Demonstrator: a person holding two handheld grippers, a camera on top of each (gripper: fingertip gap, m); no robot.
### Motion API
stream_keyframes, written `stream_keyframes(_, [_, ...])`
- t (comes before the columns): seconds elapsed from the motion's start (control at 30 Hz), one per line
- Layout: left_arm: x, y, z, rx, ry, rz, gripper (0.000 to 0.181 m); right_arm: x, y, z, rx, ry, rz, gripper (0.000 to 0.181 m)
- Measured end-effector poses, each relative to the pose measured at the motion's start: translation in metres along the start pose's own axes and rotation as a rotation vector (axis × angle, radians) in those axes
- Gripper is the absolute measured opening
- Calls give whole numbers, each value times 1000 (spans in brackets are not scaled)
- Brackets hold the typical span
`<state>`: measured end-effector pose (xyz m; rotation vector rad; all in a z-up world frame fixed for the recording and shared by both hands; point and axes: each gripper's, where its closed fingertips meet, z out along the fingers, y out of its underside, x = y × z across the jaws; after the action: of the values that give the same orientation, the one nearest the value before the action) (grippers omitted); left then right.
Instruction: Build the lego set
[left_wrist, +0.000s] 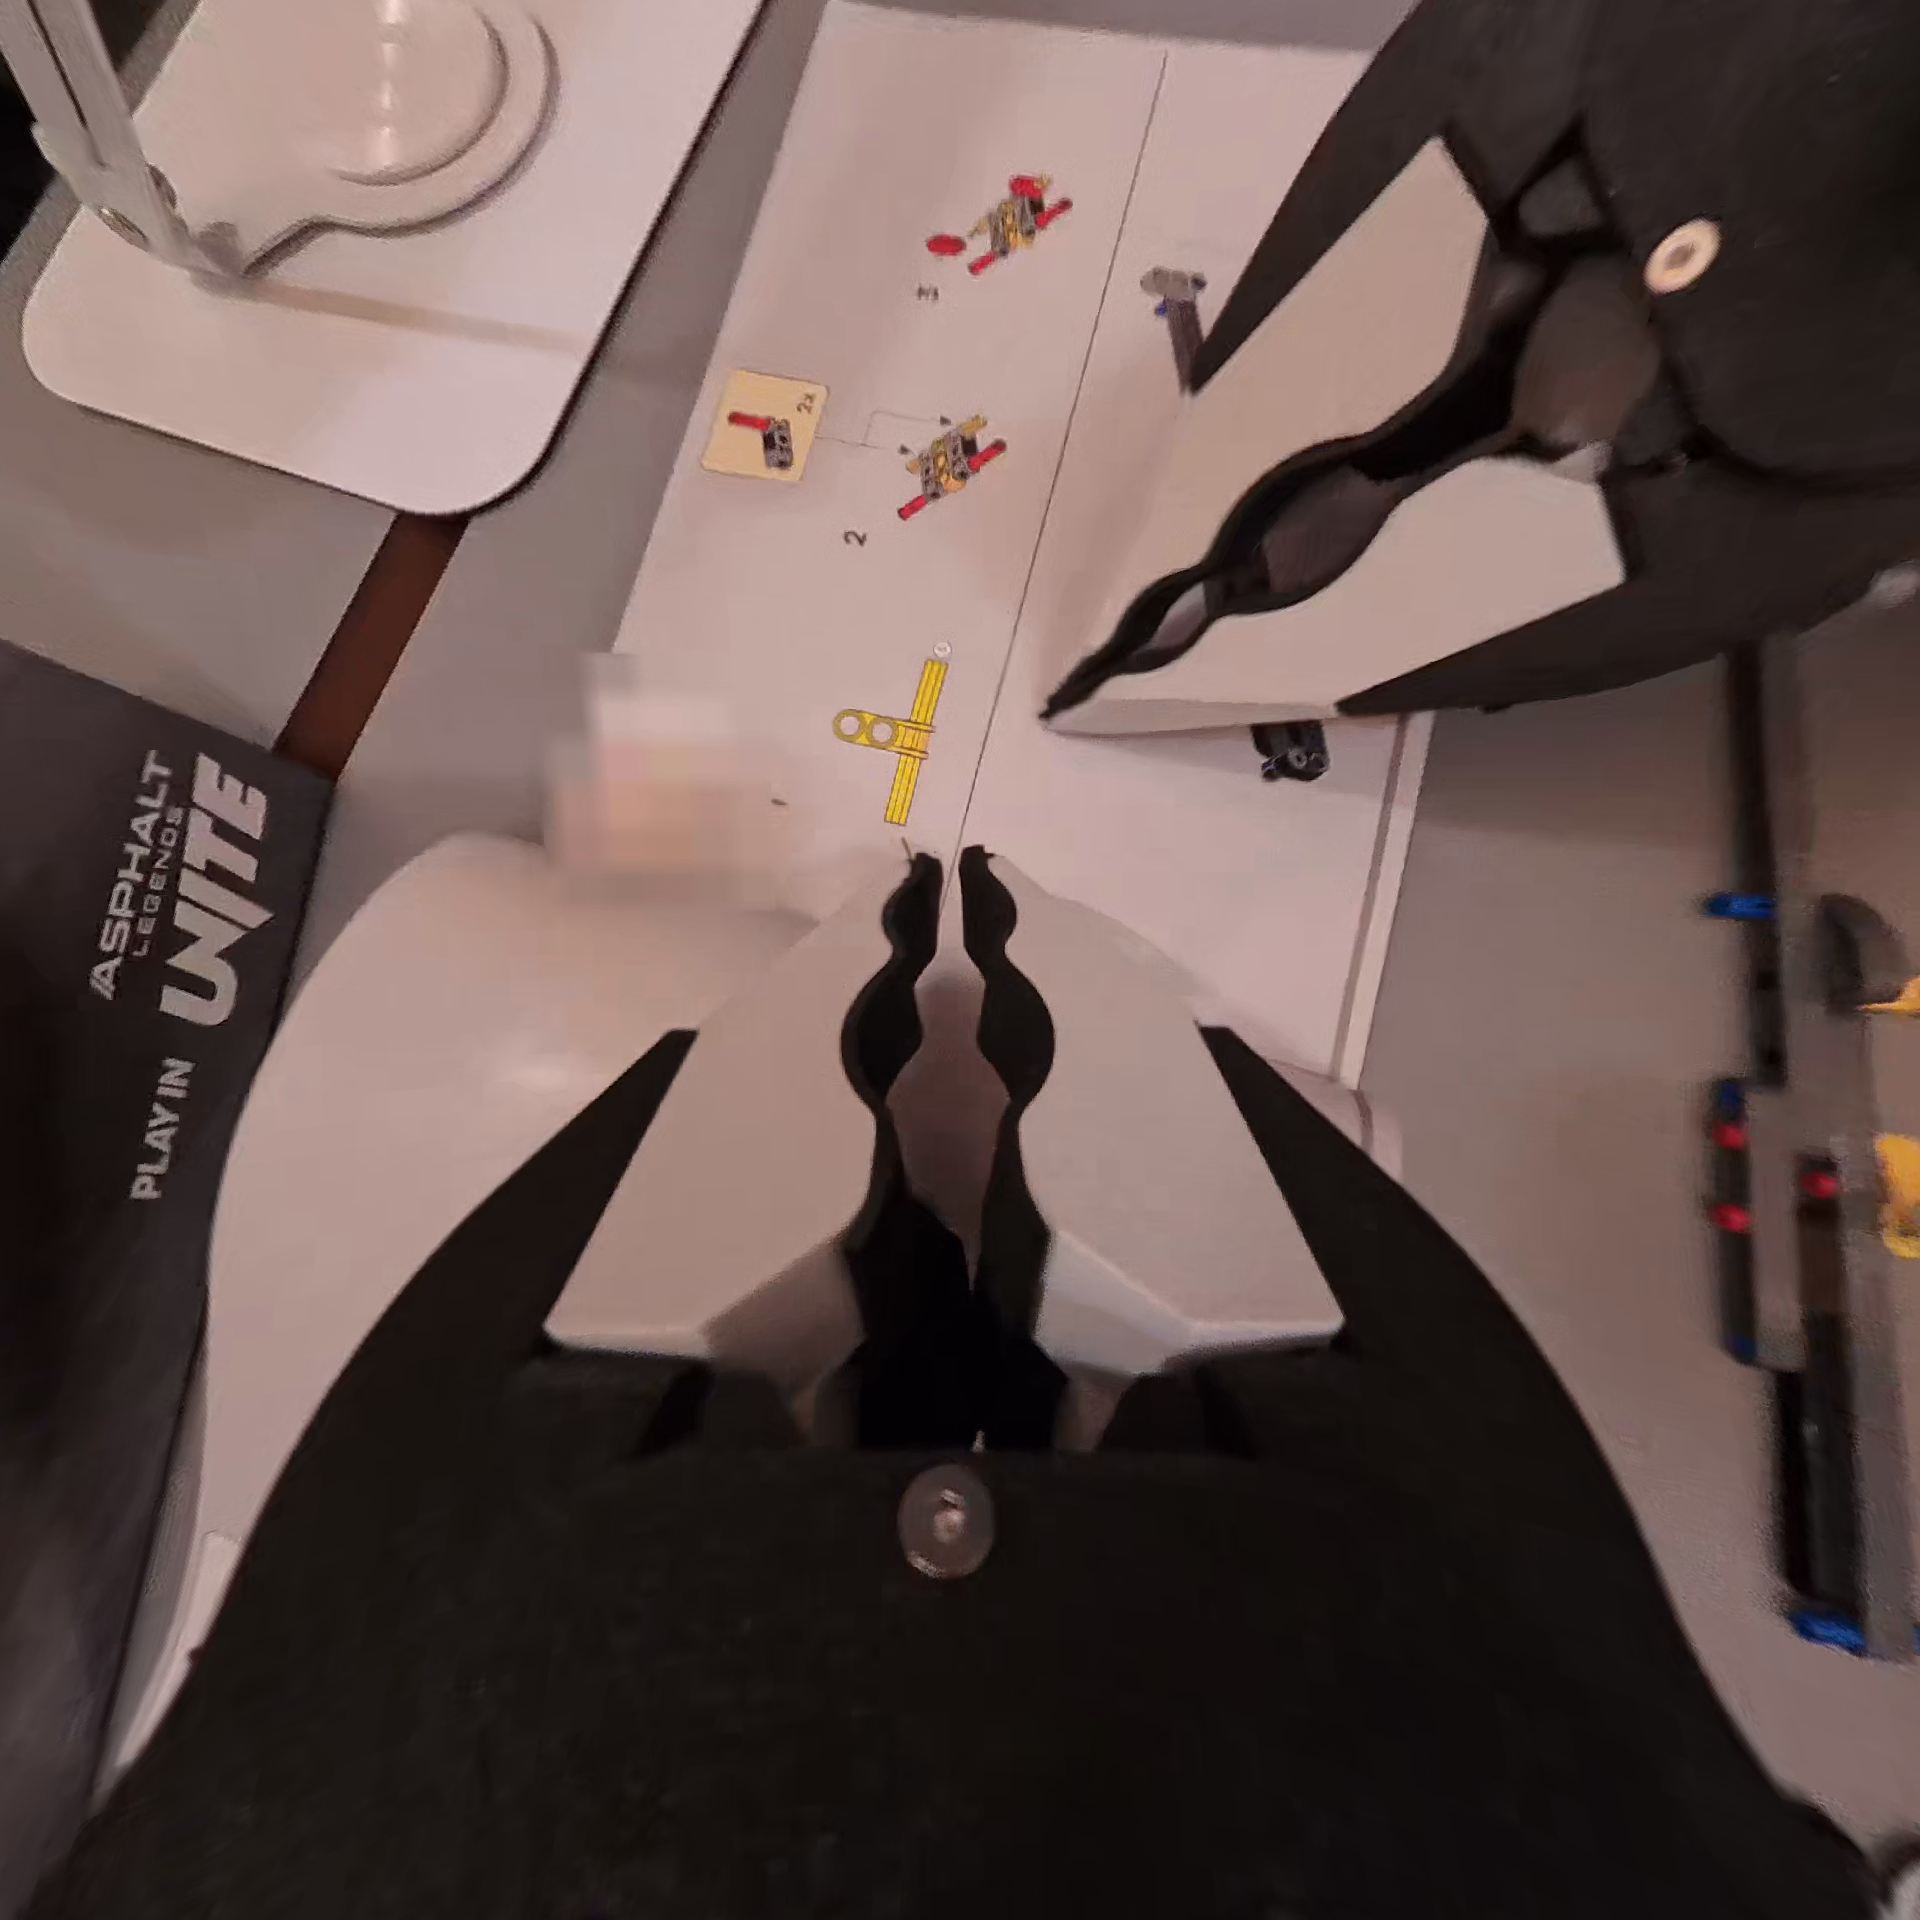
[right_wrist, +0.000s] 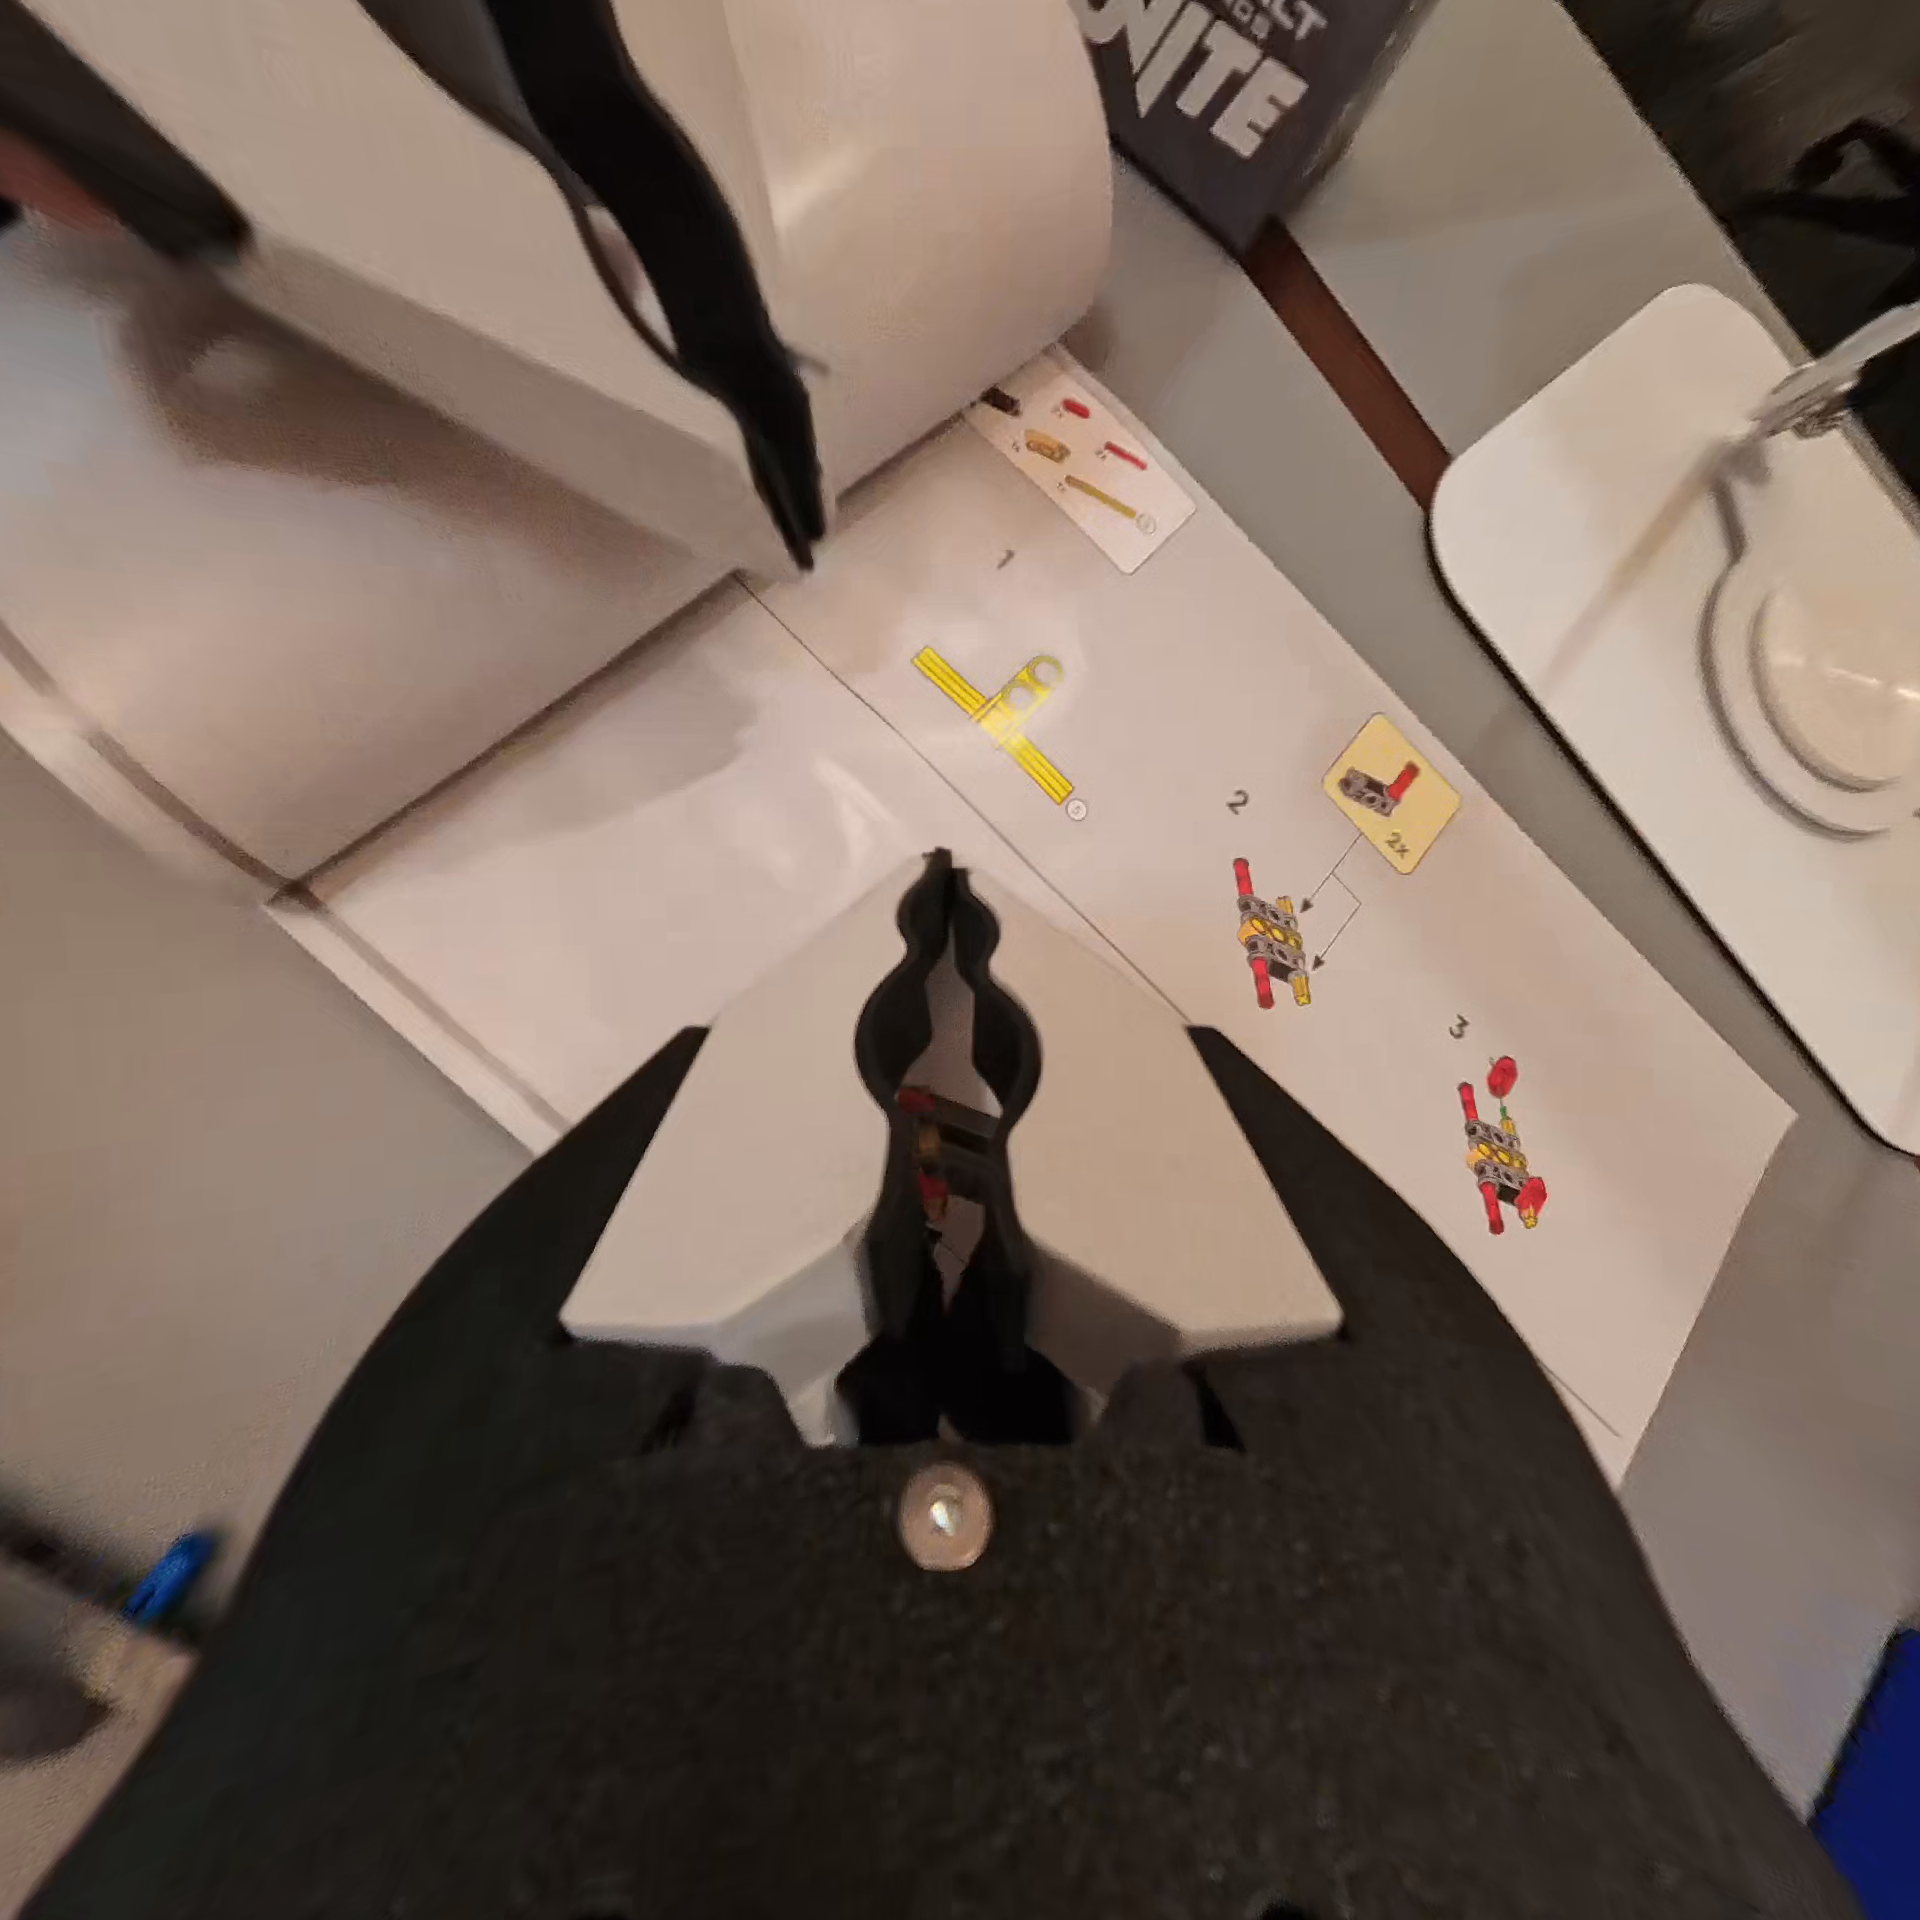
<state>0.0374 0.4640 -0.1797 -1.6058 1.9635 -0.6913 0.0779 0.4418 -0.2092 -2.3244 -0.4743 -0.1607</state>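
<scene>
The open instruction booklet (left_wrist: 831, 582) lies flat on the grey table, showing build steps with yellow and red parts; it also shows in the right wrist view (right_wrist: 1143, 779). My left gripper (left_wrist: 951, 857) is nearly shut, with a thin slit between the tips, at the booklet's fold beside a curled-up page (left_wrist: 468, 1039). It shows shut in the right wrist view (right_wrist: 800, 545). I cannot tell if it pinches paper. My right gripper (right_wrist: 940, 862) is shut over the right page, with a small red, yellow and grey lego assembly (right_wrist: 940, 1138) in the jaws' recess. It also shows in the left wrist view (left_wrist: 1051, 712).
A white lamp base (left_wrist: 312, 260) stands beyond the booklet. A dark box with lettering (left_wrist: 125, 987) lies at the left. Black beams with blue and red pins (left_wrist: 1756, 1039) and yellow parts (left_wrist: 1901, 1195) lie to the right. A small black and blue piece (left_wrist: 1288, 748) shows under the right gripper. One gripper's finger ends stand about 6 centimetres off the other's.
</scene>
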Motion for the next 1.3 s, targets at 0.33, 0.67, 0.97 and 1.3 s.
stream_keyframes(0.33, [-28, 74, -16, -148, -208, 14, 0, 1, 0, 2, 4, 5, 71, 0])
stream_keyframes(0.67, [-29, 89, -28, -65, -203, -128, 0, -78, -47, -19, 131, -283, -81, 0])
stream_keyframes(0.97, [-44, 72, -29, -54, -283, -214, 4, -104, -31, -2, 62, -323, -171, 0])
stream_keyframes(1.3, [-70, 23, 25, -69, -281, -274, 0, -105, -31, -1, 69, -338, -146, 0])
